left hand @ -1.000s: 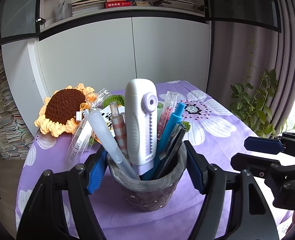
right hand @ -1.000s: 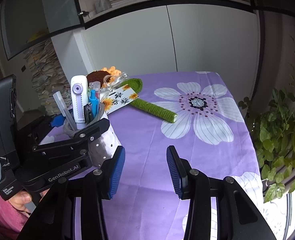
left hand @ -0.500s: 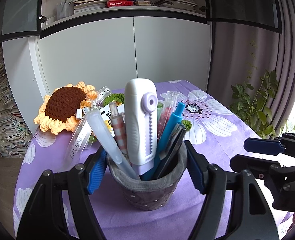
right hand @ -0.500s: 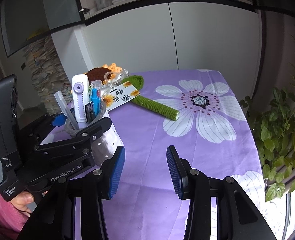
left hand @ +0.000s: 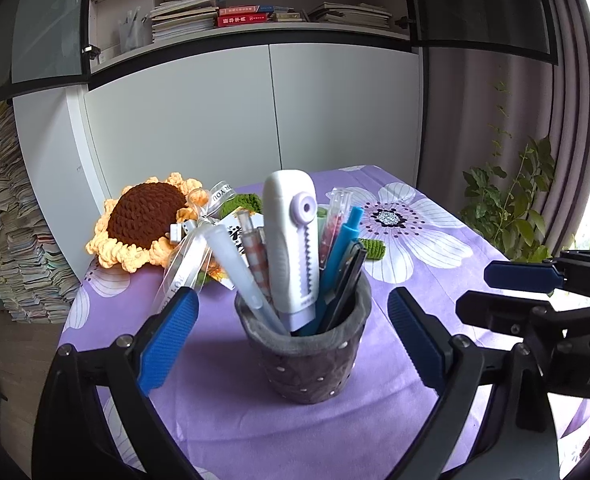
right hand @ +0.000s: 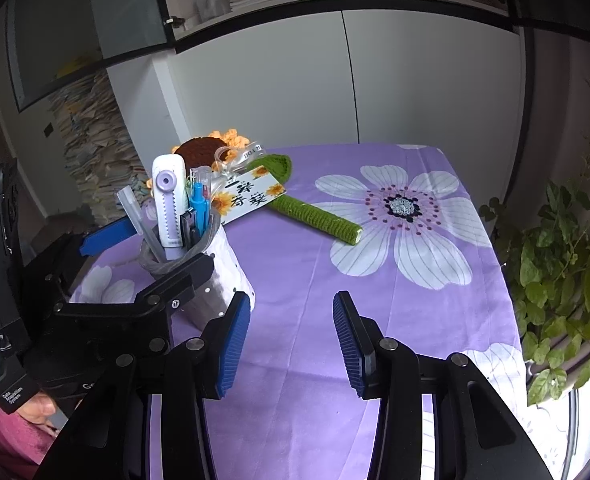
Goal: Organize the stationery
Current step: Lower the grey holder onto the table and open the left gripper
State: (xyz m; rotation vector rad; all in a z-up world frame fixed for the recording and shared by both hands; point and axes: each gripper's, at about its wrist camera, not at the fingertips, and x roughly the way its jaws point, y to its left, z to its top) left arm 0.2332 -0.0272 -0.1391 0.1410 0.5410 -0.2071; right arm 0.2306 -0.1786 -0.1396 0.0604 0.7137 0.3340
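Observation:
A grey felt pen holder (left hand: 307, 364) stands on the purple tablecloth. It holds a white and lilac correction tape (left hand: 291, 240), a blue pen (left hand: 341, 248), a frosted pen (left hand: 235, 264) and several others. My left gripper (left hand: 291, 298) has the holder between its jaws; they are opening, and both blue pads stand clear of its sides. The right wrist view shows the same holder (right hand: 223, 272) at the left, flanked by the left gripper's fingers (right hand: 107, 234). My right gripper (right hand: 291, 312) hovers over bare cloth to the right of the holder, open and holding nothing.
A crocheted sunflower (left hand: 143, 220) with a green stem (right hand: 319, 216) and a printed card (right hand: 251, 196) lies behind the holder. A leafy plant (right hand: 555, 260) stands past the table's right edge. White cabinets and stacked books (right hand: 95, 140) fill the background. A pink sleeve (right hand: 3, 440) shows bottom left.
The left jaws were pressed on the holder's sides and have now spread wide, letting it go. The holder stays upright on the cloth. The right gripper has not moved.

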